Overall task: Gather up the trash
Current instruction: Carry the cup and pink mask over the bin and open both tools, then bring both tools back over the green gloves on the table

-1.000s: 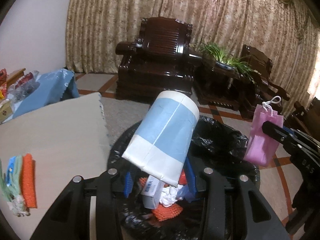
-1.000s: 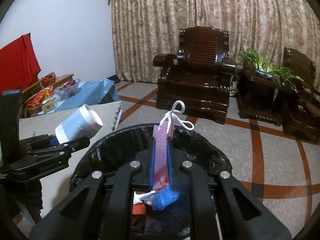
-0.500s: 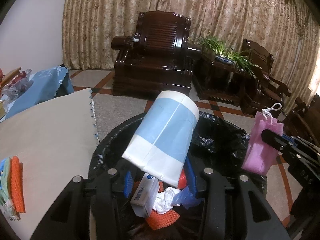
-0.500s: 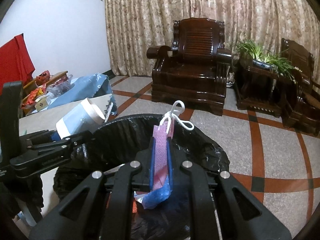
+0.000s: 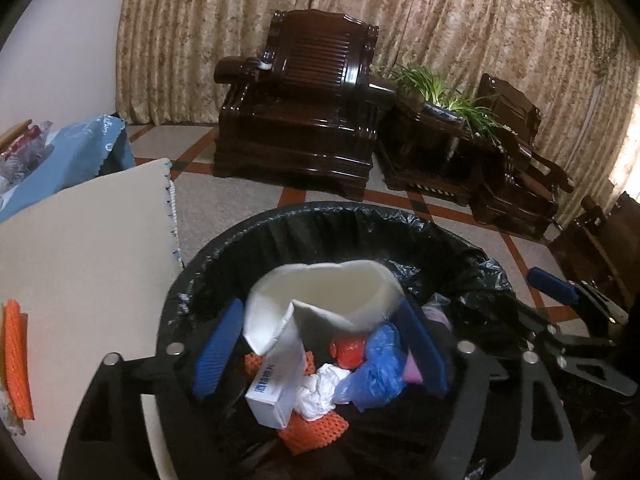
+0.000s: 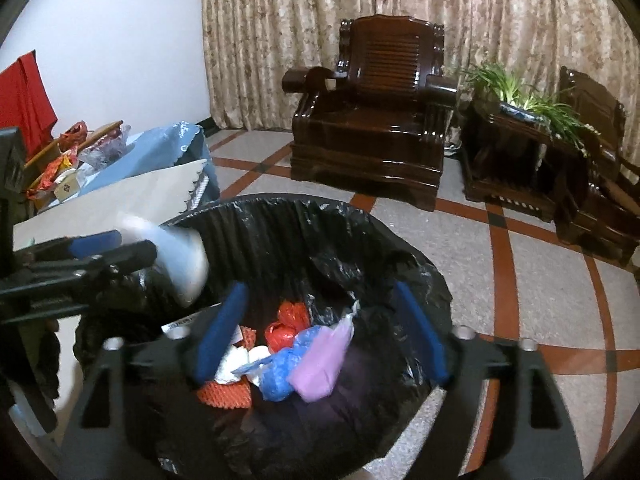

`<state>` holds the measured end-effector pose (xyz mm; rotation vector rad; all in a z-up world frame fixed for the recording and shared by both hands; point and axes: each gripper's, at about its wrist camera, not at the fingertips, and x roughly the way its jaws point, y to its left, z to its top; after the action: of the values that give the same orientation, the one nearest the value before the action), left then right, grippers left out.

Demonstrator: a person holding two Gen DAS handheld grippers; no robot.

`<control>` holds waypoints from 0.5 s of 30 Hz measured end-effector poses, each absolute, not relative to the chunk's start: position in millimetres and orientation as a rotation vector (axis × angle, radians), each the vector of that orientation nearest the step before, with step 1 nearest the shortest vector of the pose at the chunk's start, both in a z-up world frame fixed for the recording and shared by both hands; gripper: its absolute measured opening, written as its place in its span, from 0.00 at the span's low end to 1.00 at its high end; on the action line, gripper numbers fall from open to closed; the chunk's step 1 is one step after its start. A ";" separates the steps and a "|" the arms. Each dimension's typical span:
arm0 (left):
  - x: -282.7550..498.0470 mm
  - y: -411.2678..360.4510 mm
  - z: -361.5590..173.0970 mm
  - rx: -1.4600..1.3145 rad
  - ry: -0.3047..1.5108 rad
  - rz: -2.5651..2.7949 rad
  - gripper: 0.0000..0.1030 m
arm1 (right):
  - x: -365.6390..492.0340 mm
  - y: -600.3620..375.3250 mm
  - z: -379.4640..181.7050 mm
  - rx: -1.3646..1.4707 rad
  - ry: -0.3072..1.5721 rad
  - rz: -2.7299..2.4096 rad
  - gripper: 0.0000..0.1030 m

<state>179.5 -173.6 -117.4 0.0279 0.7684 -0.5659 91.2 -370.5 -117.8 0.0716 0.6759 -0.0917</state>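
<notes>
Cup (image 5: pixel 320 300) sits lower centre of the left wrist view, mouth toward the camera, between the spread blue fingers (image 5: pixel 218 354) of the left gripper (image 5: pixel 320 354) and over the open bin (image 5: pixel 280 224). It's motion-blurred, so contact with the pads can't be called; looks loose, not pinched. In the right wrist view the same cup shows as a pale smear (image 6: pixel 180 264) at left centre, just past the left gripper's tip and inside the bin's rim (image 6: pixel 280 204).

Pink bag (image 6: pixel 320 360) lies in the bin, lower centre of the right wrist view, between the right gripper's (image 6: pixel 320 340) fingers, which are spread wide with nothing in them. It rests against a blue plastic bag (image 6: pixel 280 372). Beside those: red wrapper (image 6: pixel 288 322), white crumpled paper (image 6: pixel 236 364), orange foam net (image 6: pixel 224 394). The left wrist view adds a white box (image 5: pixel 276 384) standing tilted among the trash, under the cup.

Bin is lined with a black bag and fills the lower half of both views. The right gripper pokes in at the right edge of the left wrist view (image 5: pixel 560 300), over the bin's rim.

Counter (image 5: pixel 80 260) with a beige cover sits left of the bin; an orange net (image 5: pixel 16 360) lies at its far left edge. Dark wooden armchair (image 5: pixel 304 108) and a potted plant (image 5: pixel 440 96) stand upper centre, against patterned curtains.
</notes>
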 end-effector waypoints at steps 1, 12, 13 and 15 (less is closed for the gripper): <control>178.1 -171.8 -116.9 0.030 0.764 -0.562 0.82 | 90.5 -370.3 -117.9 0.070 0.675 -0.094 0.82; 156.7 -126.2 -89.3 0.019 0.696 -0.491 0.92 | 71.9 -356.2 -99.4 0.095 0.624 -0.099 0.94; 154.8 -121.3 -87.1 0.016 0.692 -0.485 0.92 | 71.0 -353.8 -96.3 0.098 0.618 -0.095 0.94; 149.7 -107.8 -82.6 0.015 0.685 -0.459 0.93 | 69.7 -346.4 -90.7 0.102 0.606 -0.082 0.94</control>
<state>149.7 -107.8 -82.6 0.0151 0.6853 -0.4590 69.7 -346.4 -90.7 0.1018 0.6060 -0.0816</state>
